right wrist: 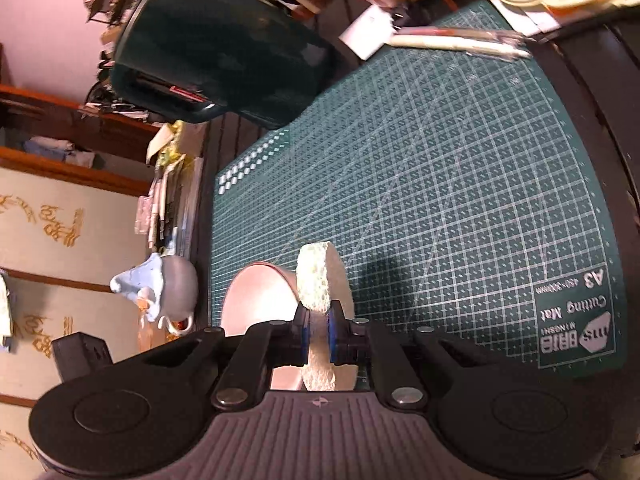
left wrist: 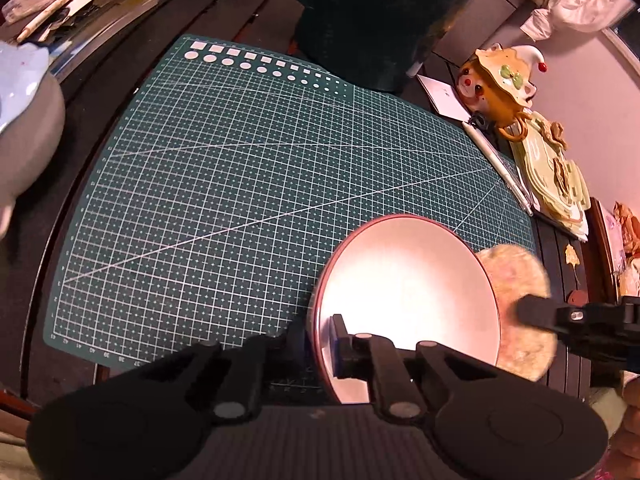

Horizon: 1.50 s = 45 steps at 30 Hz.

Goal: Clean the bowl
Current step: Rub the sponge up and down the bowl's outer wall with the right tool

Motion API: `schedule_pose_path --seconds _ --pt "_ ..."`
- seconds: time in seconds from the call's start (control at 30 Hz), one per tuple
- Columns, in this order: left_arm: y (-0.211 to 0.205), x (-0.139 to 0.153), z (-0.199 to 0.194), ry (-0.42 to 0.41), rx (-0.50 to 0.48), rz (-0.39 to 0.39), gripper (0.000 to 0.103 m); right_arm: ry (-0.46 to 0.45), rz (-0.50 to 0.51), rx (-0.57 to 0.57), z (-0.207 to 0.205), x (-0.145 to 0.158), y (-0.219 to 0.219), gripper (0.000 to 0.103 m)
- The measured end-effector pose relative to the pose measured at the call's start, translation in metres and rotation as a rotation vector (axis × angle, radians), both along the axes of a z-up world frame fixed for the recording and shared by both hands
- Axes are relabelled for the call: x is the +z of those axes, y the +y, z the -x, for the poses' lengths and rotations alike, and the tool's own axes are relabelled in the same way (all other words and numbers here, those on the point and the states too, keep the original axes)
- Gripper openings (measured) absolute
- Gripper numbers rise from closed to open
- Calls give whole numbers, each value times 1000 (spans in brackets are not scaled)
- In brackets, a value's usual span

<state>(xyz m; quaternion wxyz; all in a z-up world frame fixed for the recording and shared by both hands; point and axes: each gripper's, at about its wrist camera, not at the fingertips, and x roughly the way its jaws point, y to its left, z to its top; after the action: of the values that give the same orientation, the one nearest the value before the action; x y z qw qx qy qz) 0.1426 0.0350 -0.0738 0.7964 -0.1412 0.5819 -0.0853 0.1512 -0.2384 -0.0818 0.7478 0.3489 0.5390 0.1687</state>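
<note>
Pink-rimmed, pale inside: bowl (left wrist: 408, 300) tipped up on its edge over the near right part of the green cutting mat (left wrist: 256, 168), hollow facing the left wrist camera. Gripped at the near rim by the left gripper (left wrist: 324, 344), jaws closed on the bowl's wall, one finger (left wrist: 340, 336) inside the hollow, the other behind the rim on the outer side. No earlier picture to hold this against.

Round, fuzzy, yellowish sponge (left wrist: 516, 292) just beside the bowl's right rim, touching or nearly touching it; cannot tell which. Clamped edge-on by the right gripper (right wrist: 318, 340), jaws shut on the sponge (right wrist: 318, 280), blue pads (right wrist: 304, 336) pressing in from both sides. Seen from the right wrist, bowl (right wrist: 260, 304) immediately left of the sponge and partly behind it. In the left view, right gripper (left wrist: 532, 312) reaching in from the right edge.

Containers on the dark table (left wrist: 100, 92): grey cup (left wrist: 28, 140) at the far left, crumpled light-blue stuff (left wrist: 20, 80) spilling over its top; dark green bin (right wrist: 216, 44) lying tilted at the mat's far side, contents too dark to make out. Right of the mat, a white pen (left wrist: 496, 160), a white card (left wrist: 444, 96), a cartoon-faced ceramic pot (left wrist: 496, 84) and pale green lidded trays (left wrist: 556, 184), insides hidden.
</note>
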Motion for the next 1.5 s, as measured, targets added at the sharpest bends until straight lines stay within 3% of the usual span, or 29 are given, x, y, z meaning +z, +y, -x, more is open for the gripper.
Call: schedule_pose_path --seconds 0.17,0.43,0.63,0.87,1.1,1.33,1.5 --pt "2 -1 0 4 14 11 11 -83 -11 -2 7 24 -4 8" --pt "6 -4 -2 23 42 48 12 -7 16 3 1 4 1 8" --pt "7 -7 -3 28 44 62 13 -104 13 4 9 31 -3 8" --pt "7 -8 -3 29 40 66 13 1 17 14 0 -1 2 8" --pt "7 -9 -4 30 35 67 13 -96 -12 -5 8 27 -8 8" --pt "7 -10 -4 31 32 67 14 23 -2 3 -3 -5 -1 8" --pt "6 -11 -5 30 28 66 14 -82 -25 -9 6 25 -10 8"
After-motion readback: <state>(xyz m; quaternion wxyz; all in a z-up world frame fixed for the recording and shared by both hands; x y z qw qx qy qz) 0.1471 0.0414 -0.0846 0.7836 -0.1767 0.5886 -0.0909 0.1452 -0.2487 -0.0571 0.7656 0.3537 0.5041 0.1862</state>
